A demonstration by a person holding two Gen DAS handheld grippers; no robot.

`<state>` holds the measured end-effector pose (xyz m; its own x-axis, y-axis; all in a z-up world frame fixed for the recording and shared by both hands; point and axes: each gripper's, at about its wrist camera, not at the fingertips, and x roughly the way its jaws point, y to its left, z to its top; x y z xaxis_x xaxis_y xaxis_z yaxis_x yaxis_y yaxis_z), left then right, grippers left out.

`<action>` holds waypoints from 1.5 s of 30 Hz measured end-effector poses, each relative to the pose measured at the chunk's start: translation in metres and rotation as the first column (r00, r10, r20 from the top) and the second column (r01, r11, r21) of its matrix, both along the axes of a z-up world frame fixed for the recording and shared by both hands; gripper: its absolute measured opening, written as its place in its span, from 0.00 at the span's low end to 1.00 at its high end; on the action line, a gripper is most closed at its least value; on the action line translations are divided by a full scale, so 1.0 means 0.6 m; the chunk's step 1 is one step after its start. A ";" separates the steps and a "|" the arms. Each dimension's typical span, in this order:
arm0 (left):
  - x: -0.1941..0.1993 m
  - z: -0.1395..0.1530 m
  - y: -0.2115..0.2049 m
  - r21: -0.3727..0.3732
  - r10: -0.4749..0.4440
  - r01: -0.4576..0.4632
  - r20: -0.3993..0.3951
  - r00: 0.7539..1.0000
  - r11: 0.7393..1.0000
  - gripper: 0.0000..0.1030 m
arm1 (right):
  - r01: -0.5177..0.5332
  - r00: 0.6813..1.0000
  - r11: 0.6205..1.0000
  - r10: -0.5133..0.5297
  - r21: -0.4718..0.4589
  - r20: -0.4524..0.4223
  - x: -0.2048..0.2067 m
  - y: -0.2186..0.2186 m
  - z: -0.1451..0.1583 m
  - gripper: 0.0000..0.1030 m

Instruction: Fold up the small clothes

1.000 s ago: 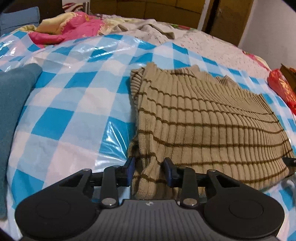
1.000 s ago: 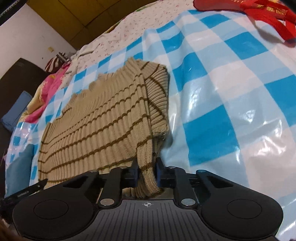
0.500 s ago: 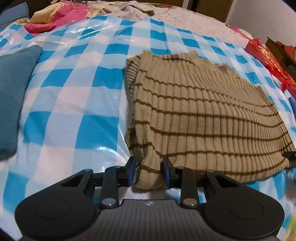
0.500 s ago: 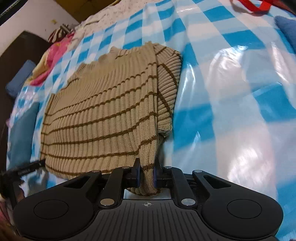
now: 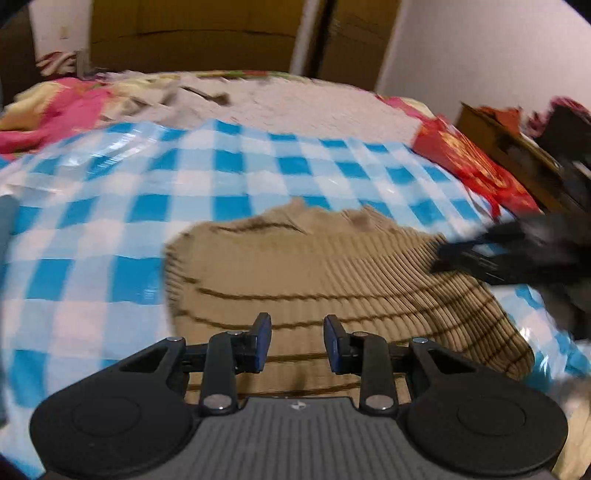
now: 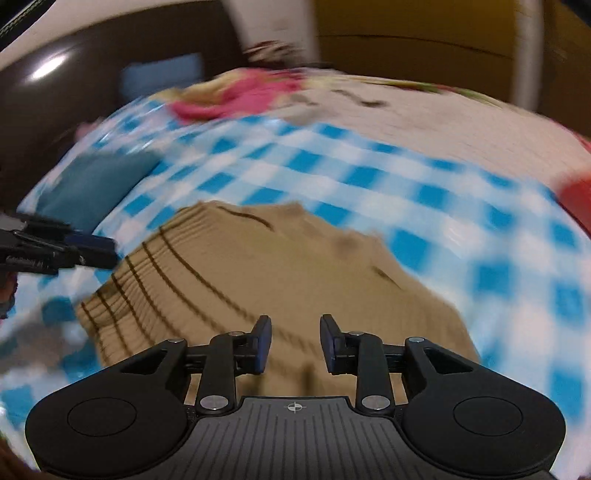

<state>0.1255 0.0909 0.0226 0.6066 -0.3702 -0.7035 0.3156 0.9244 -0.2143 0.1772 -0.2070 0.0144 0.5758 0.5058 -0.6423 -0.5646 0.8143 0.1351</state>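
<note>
Sweater (image 5: pixel 332 273), tan with thin brown stripes, folded into a broad rounded bundle and lying flat on blue-and-white checked plastic sheet (image 5: pixel 229 173) spread over bed (image 5: pixel 306 103). Same sweater (image 6: pixel 280 273) filling the lower middle of the right wrist view, on the same checked sheet (image 6: pixel 424 192).

Left tool (image 5: pixel 297 345) open, blue-padded jaws spread apart with nothing between them, poised above the near edge of the sweater. Not clear whether touching the knit or just over it. Right tool (image 6: pixel 295 343) likewise open and empty, jaws parted over the near part of the sweater.

Right tool (image 5: pixel 491 254) also seen from the left wrist, blurred and dark, reaching in at the sweater's right edge. Left tool (image 6: pixel 66 251) seen from the right wrist at the sweater's left side, blue pads showing.

Red bag (image 5: pixel 476 166) at the right side of the bed, beside the checked sheet, well apart from the sweater; blurred red patch (image 6: pixel 576 195) at the right rim of the right view. Pink and yellow bedding (image 5: pixel 55 110) heaped at the far left of the bed. Teal cloth (image 6: pixel 92 184) lying on the sheet to the left of the sweater, near but apart from it. Brown wardrobe doors (image 5: pixel 192 33) behind the bed. Both views smeared with motion blur, the right one more heavily.
</note>
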 end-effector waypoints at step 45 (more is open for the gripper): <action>0.150 -0.098 -0.011 0.244 -0.053 0.030 0.090 0.994 0.969 0.20 | 0.192 0.978 0.981 -0.194 -0.028 -0.077 0.141 0.039 -0.068 0.05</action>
